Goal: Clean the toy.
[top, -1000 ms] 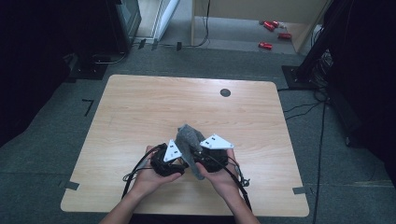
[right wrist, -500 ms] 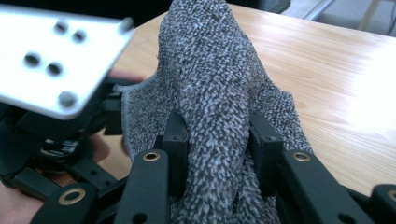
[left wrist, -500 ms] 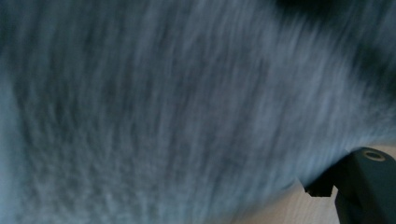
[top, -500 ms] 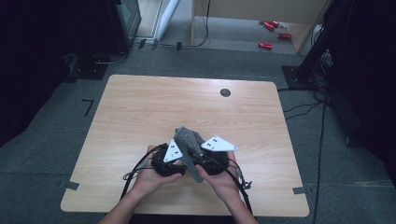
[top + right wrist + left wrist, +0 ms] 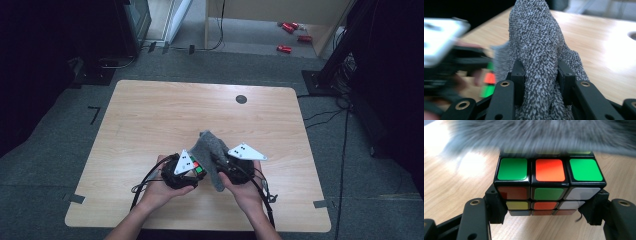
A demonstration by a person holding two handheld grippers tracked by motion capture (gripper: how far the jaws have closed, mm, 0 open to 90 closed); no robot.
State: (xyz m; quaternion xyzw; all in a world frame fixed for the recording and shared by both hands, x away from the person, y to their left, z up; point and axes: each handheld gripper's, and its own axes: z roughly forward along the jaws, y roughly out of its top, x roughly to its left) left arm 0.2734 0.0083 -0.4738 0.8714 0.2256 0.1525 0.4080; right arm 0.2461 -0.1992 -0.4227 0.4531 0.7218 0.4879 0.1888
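Note:
A colour-tiled puzzle cube [image 5: 548, 185] sits clamped between the black jaws of my left gripper [image 5: 546, 206], green, orange and green tiles on its top row. From above, that cube [image 5: 197, 169] shows beside the left gripper [image 5: 192, 170] near the table's front edge. A grey knitted cloth [image 5: 536, 55] is pinched in a bunch by my right gripper [image 5: 541, 81]. In the high view the cloth [image 5: 210, 152] rises between the two hands, with the right gripper [image 5: 222, 167] beneath it. The cloth's blurred edge [image 5: 544, 135] hangs just over the cube's far side.
The light wooden table [image 5: 165, 112] has a round cable hole [image 5: 241, 99] at its far right. Black cables [image 5: 145, 182] trail from the grippers over the front edge. Red items [image 5: 285, 48] lie on the floor beyond the table.
The right gripper has shifted slightly with the cloth, which now stands a little differently over the cube. The left gripper and cube have stayed put.

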